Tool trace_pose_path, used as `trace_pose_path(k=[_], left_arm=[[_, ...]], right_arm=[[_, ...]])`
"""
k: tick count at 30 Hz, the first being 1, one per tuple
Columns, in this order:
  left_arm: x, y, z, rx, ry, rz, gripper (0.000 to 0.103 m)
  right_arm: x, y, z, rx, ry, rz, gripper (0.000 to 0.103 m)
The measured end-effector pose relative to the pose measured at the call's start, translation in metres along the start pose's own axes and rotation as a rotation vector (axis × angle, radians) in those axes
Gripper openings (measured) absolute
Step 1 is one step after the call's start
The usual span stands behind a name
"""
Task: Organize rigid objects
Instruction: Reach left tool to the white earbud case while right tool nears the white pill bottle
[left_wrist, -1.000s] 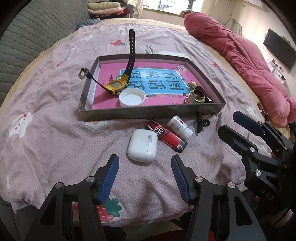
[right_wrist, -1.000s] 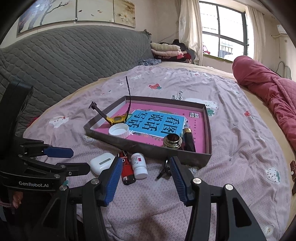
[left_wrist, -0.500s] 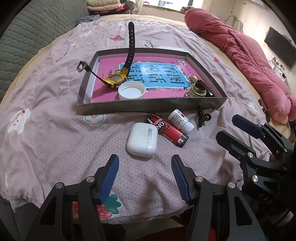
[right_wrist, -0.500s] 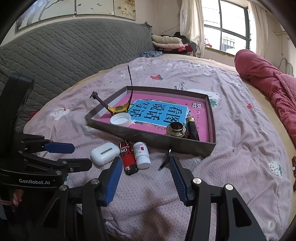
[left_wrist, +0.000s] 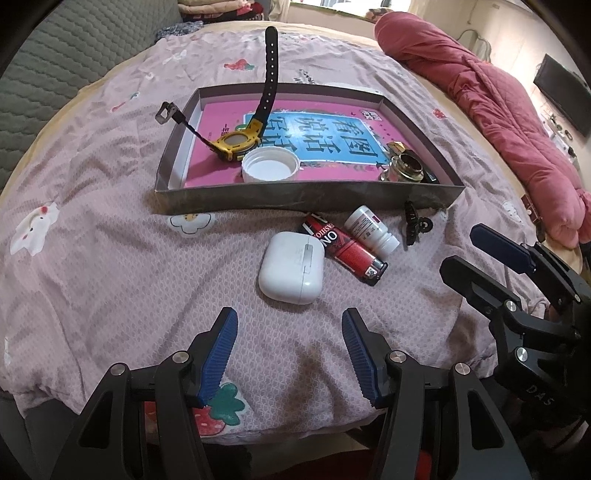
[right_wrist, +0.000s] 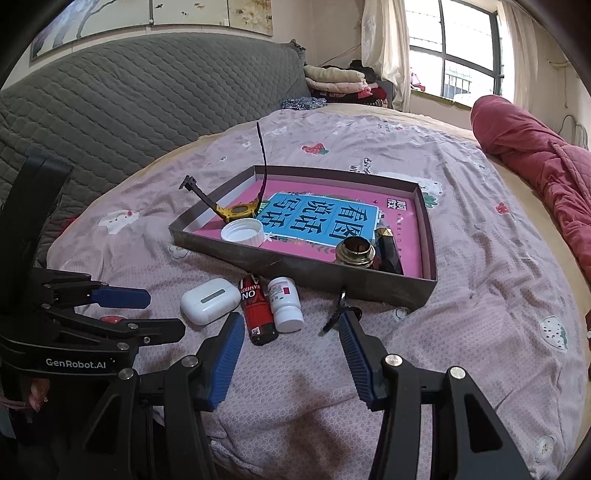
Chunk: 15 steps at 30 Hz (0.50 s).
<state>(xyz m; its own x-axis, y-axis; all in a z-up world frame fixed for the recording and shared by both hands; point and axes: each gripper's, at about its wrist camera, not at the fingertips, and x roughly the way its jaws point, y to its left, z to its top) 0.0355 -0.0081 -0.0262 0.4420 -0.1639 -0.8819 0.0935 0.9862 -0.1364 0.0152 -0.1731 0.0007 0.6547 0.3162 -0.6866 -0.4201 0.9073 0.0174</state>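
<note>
Nearest the viewer, the left gripper (left_wrist: 290, 345) hovers over a pink patterned bedsheet (left_wrist: 92, 258) with its blue ribbed pads spread apart and nothing between them. The right gripper (right_wrist: 291, 345) hangs beside it, likewise released and empty, its black frame also showing at the right edge of the left wrist view. Just beyond the left gripper lies a white rounded plastic earbud case (left_wrist: 291, 271) flat on the sheet. Touching its right side is a red and black cylindrical lighter (left_wrist: 345, 249) lying at a slant, and beside that a small white plastic pill bottle with a red label (left_wrist: 371, 230), also on its side. A little further right sits a small black hair claw clip (left_wrist: 412, 223), close to the near wall of the tray; in the right wrist view the gripper's right finger partly hides it. Behind these four loose things stands a shallow grey cardboard box tray (left_wrist: 295, 194) lined with a pink and blue printed sheet. Inside it, near the front wall, rests a white ribbed plastic bottle cap (left_wrist: 269, 168) open side up, with a yellow-cased wristwatch on a black strap (left_wrist: 238, 140) just behind it, one strap standing upright and the other draped over the left wall. At the tray's front right corner sits a brass-coloured round metal piece (left_wrist: 404, 168), perhaps a lens or lid, next to a dark faceted object (right_wrist: 388, 251). Farther off lie a rumpled red quilt (left_wrist: 498, 110) and a grey quilted headboard (right_wrist: 147, 96).
</note>
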Motion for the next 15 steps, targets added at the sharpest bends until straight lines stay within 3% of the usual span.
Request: trace_pose_path(k=[15], left_arm=[[0.010,0.004,-0.001,-0.016,0.018,0.001,0.060]], right_arm=[[0.012,-0.002,-0.001,-0.001,0.017,0.018,0.053]])
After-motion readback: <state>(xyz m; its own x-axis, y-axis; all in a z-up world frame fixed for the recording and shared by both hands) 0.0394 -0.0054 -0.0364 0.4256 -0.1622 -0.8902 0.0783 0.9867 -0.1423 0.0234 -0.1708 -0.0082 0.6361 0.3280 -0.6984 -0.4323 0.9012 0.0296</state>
